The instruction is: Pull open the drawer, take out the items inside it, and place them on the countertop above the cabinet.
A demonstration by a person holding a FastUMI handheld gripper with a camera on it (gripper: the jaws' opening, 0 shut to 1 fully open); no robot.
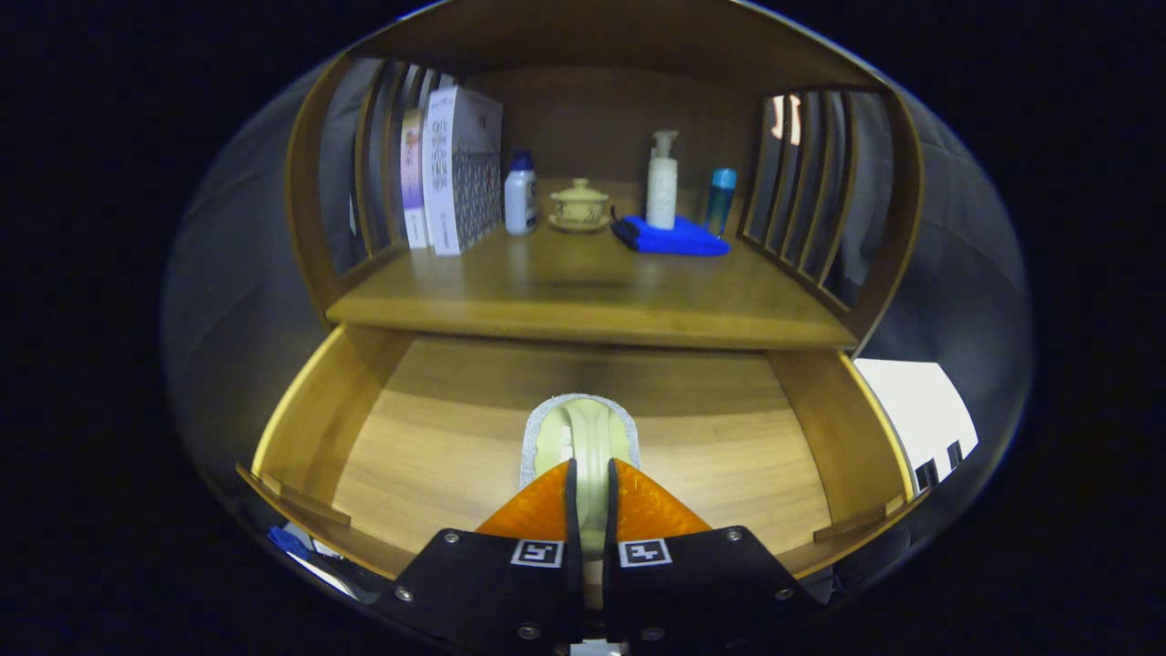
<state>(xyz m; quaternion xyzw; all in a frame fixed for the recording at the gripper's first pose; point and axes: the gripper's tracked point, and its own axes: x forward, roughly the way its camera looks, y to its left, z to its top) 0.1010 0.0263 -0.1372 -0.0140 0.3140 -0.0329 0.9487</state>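
The wooden drawer (756, 456) stands pulled open below the countertop (592, 296). My gripper (590, 466) is over the drawer's middle, shut on a pale green item with a grey fuzzy rim (583, 426). Its central ridge runs back between both fingers, which press on it from either side. The item's far end sticks out ahead of the fingertips, over the bare drawer floor. I cannot tell whether it rests on the floor or hangs just above it. The part behind the fingertips is hidden.
At the back of the countertop stand boxed books (455, 169), a small white bottle (520, 196), a lidded cup on a saucer (579, 205), a pump bottle (662, 182) on a blue cloth (674, 239), and a blue-capped bottle (720, 199). Slatted side walls (802, 191) flank it.
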